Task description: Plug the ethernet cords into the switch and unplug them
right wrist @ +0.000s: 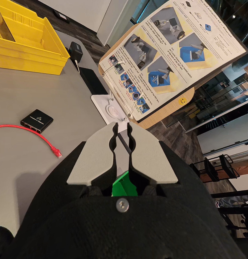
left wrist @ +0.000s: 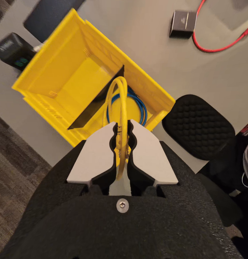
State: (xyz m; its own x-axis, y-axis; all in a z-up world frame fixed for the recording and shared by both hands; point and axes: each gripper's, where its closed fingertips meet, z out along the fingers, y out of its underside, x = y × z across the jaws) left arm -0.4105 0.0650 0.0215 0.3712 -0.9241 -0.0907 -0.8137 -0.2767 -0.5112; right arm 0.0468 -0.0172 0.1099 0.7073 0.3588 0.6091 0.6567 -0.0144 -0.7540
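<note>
Grey tabletop (right wrist: 36,91) lies mostly bare between the yellow bin (right wrist: 29,56) at 10 o'clock in the right wrist view and its edge at 1 o'clock, where an instruction board (right wrist: 169,60) stands. Left of centre the black switch (right wrist: 36,120) sits apart from the bin, a red cord (right wrist: 40,137) plugged into it. The right gripper (right wrist: 122,126) shows a narrow bare gap. The left gripper (left wrist: 123,123) has narrowed onto a yellow cord (left wrist: 124,105) looped over the bin's near compartment, above a blue cord (left wrist: 141,106); a black chair (left wrist: 197,126) crowds 3 o'clock.
</note>
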